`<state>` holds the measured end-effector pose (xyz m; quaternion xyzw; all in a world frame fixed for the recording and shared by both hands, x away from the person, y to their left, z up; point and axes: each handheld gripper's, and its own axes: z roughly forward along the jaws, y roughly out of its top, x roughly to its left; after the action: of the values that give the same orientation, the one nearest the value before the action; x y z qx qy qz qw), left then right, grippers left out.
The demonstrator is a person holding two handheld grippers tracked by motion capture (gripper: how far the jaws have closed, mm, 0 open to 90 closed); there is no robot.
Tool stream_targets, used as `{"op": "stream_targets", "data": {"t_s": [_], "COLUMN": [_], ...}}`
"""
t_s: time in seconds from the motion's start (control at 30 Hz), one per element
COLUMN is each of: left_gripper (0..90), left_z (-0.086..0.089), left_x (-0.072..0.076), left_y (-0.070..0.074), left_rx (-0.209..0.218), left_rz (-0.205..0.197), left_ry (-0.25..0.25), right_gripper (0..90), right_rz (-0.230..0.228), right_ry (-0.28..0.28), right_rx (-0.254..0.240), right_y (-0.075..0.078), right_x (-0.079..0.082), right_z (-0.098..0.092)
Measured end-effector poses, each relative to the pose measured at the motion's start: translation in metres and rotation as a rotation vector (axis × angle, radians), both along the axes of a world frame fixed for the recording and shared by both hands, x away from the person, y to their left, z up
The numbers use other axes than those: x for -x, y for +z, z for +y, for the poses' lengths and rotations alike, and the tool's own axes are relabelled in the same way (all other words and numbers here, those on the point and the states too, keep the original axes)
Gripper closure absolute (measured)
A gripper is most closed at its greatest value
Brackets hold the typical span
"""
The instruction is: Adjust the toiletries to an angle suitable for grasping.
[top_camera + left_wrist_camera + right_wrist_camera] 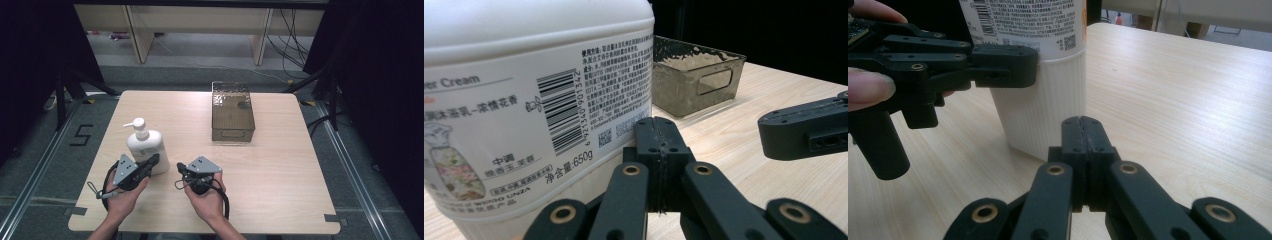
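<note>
Both grippers sat at the near edge of the table, each carried in one of the person's hands. Left gripper: jaws fully closed, pads pressed flat against each other with nothing between them, as the left gripper view confirmed. Right gripper: jaws likewise fully closed on nothing, pads meeting along a single seam in the right gripper view.

Bottle: a white pump bottle, upright on the table, standing just beyond and to the left of the closed left fingertips. In the left gripper view its label with barcode rose immediately ahead and left of the fingertips; whether the tips touched the bottle wall could not be determined. In the right gripper view the ribbed lower part of the bottle stood just ahead of the closed right fingertips, apart from them, with the left gripper's closed tip lying against or just in front of the bottle side.

Basket: a translucent brown bin with a handle slot, positioned well beyond both sets of fingertips, to the right of the bottle and apart from it.

The two grippers pointed toward each other, tips near but not touching.
</note>
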<state>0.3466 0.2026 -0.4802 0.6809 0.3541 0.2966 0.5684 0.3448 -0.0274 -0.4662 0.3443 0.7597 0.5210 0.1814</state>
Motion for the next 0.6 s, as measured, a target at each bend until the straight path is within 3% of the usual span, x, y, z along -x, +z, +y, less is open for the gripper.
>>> {"op": "stream_targets", "data": {"t_s": [0.07, 0.1, 0.13, 0.2, 0.27, 0.3, 0.33, 0.37, 0.4, 0.5, 0.6], "left_gripper": [89.8, 89.7, 89.5, 87.1, 84.0, 84.0, 80.0, 77.3, 73.0, 64.7, 57.0], "left_z": [0.002, 0.004, 0.01, 0.023, 0.043, 0.05, 0.064, 0.064, 0.07, 0.078, 0.078], "left_x": [0.004, 0.009, 0.017, 0.028, 0.04, 0.043, 0.049, 0.049, 0.049, 0.048, 0.044], "left_y": [0.0, 0.001, 0.001, -0.003, -0.012, -0.015, -0.024, -0.024, -0.029, -0.036, -0.039], "left_rx": [0.009, 0.007, -0.008, -0.003, 0.026, 0.034, 0.05, 0.05, 0.056, 0.07, 0.062], "left_rz": [-0.019, -0.032, -0.035, -0.035, -0.007, -0.005, 0.014, 0.014, 0.011, 0.023, 0.017], "left_ry": [-0.032, -0.049, -0.055, -0.034, 0.02, 0.033, 0.069, 0.069, 0.087, 0.118, 0.137], "right_gripper": [90.0, 90.0, 90.0, 88.7, 85.8, 85.8, 83.2, 83.2, 79.3, 73.2, 67.3], "right_rz": [-0.004, 0.027, -0.012, -0.012, -0.054, -0.054, -0.082, -0.082, -0.116, -0.158, -0.161], "right_ry": [-0.002, -0.019, -0.003, -0.012, -0.012, -0.012, -0.018, -0.018, -0.025, -0.044, -0.068], "right_rx": [-0.002, -0.017, -0.023, -0.028, -0.062, -0.062, -0.067, -0.067, -0.068, -0.086, -0.108], "right_y": [0.0, 0.002, 0.002, 0.009, 0.023, 0.023, 0.03, 0.03, 0.039, 0.048, 0.057], "right_x": [0.0, 0.003, -0.001, 0.001, 0.0, 0.0, -0.001, -0.001, -0.003, -0.004, -0.005], "right_z": [0.0, 0.002, 0.001, 0.002, 0.01, 0.01, 0.016, 0.016, 0.026, 0.037, 0.046]}}
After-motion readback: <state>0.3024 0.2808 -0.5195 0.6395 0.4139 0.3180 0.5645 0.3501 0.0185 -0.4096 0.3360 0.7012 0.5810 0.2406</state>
